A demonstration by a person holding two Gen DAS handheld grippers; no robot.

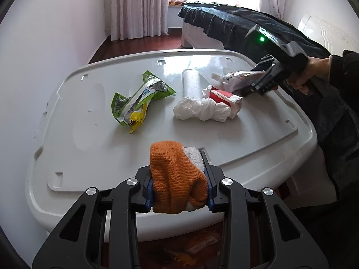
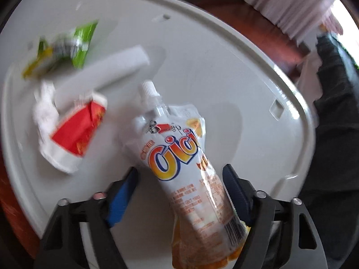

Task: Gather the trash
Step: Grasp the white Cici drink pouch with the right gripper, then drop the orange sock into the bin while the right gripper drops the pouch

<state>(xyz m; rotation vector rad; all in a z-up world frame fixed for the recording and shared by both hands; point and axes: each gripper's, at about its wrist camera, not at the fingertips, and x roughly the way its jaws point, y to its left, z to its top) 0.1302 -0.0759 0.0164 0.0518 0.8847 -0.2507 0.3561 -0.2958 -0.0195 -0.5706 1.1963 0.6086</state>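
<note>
Both fingers of my left gripper [image 1: 179, 177] are clamped on a folded orange and white cloth [image 1: 177, 179], squeezed tight between the blue pads, above the near edge of a white plastic lid [image 1: 89, 134] that serves as a tabletop. On my right gripper [image 2: 179, 192] the fingers stand partly open around a white drink pouch [image 2: 179, 157] with orange lettering and a screw cap. One pad touches the pouch's lower edge near the barcode; the other pad stands clear of it, so I cannot call it a firm grip. The pouch lies across the lid's far right side, cap pointing away from me.

Other trash sits on the lid: crumpled green and yellow snack wrappers [image 1: 136, 98] toward the left, a white paper roll [image 1: 190, 83] in the middle, a wad of white tissue [image 1: 202, 109] touching the roll's near end, and a crushed red and white carton [image 1: 224, 97] just beside the tissue. Behind the lid are a bed under a dark cover [image 1: 224, 22] and pale curtains [image 1: 139, 6].
</note>
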